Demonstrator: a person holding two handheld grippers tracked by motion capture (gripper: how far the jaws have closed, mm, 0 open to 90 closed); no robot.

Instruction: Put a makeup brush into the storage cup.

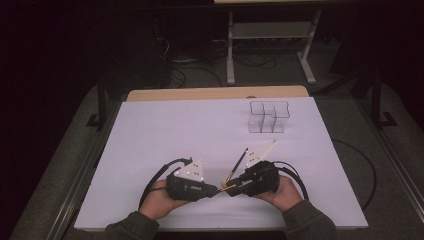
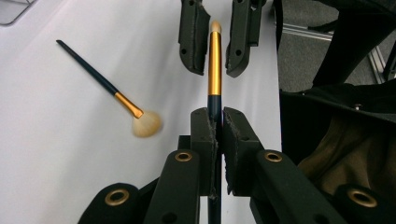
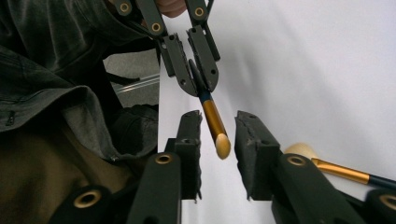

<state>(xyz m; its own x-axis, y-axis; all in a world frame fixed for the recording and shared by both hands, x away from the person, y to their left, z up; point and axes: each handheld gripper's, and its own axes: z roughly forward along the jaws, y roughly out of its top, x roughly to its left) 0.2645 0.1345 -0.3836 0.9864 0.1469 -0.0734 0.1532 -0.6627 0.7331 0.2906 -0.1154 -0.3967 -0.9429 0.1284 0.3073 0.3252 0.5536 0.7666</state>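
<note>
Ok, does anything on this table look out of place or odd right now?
Mostly tidy. One fluffy brush lies loose and askew on the white table, outside the clear organizer. The left gripper clamps a slim brush; the right gripper is open around its tip.

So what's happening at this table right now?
A person holds a gripper in each hand over a white table. The left gripper is shut on the dark handle of a small makeup brush, whose gold ferrule and tip reach between the open jaws of the right gripper, which has not closed on it. A second, fluffier brush lies on the table. A clear organizer stands farther back.
</note>
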